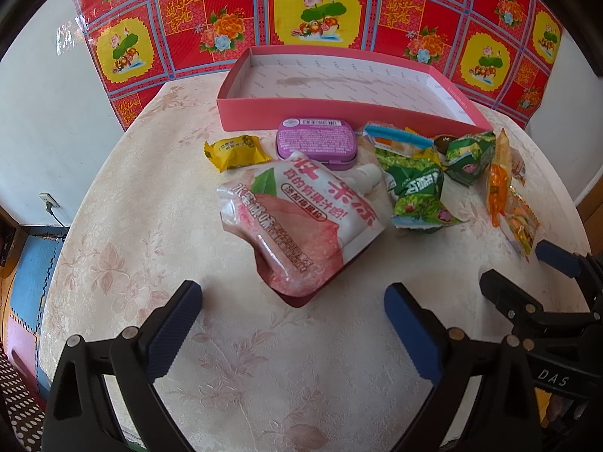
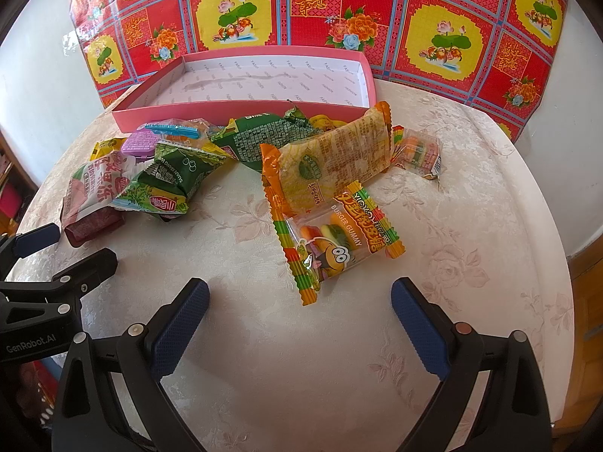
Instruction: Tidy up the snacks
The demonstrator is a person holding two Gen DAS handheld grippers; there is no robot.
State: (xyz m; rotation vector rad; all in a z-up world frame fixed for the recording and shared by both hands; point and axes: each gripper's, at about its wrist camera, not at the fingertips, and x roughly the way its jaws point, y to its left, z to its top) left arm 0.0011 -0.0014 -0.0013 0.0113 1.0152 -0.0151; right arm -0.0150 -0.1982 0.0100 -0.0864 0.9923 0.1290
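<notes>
Snacks lie in a loose heap on the tabletop (image 2: 339, 358), just in front of the near wall of the pink box (image 1: 301, 115), none of them inside it.

From my left wrist view: peach jelly pouch (image 1: 301, 226) sits straight ahead of the left gripper (image 1: 292, 333), centred between its fingers and a little beyond the tips, not touching. Behind the pouch, touching it, the purple tin (image 1: 316, 141); to its left, apart, a small yellow wrapped sweet (image 1: 235, 150). To its right, two green packets (image 1: 416, 194) and an orange packet (image 1: 497, 184) on edge.

From my right wrist view: burger gummy packet (image 2: 335, 245) lies just ahead of the right gripper (image 2: 299, 329), between the finger lines but clear of the pads. Its far end overlaps the long orange packet. A second small gummy packet (image 2: 418, 152) lies further right, near the box corner.

Jaws: both pairs stand wide apart, holding nothing. Both grippers hover low over bare tabletop, side by side; each shows at the edge of the other's view.

Behind the tabletop, a red and yellow floral sheet (image 1: 316, 7) hangs on the wall.
</notes>
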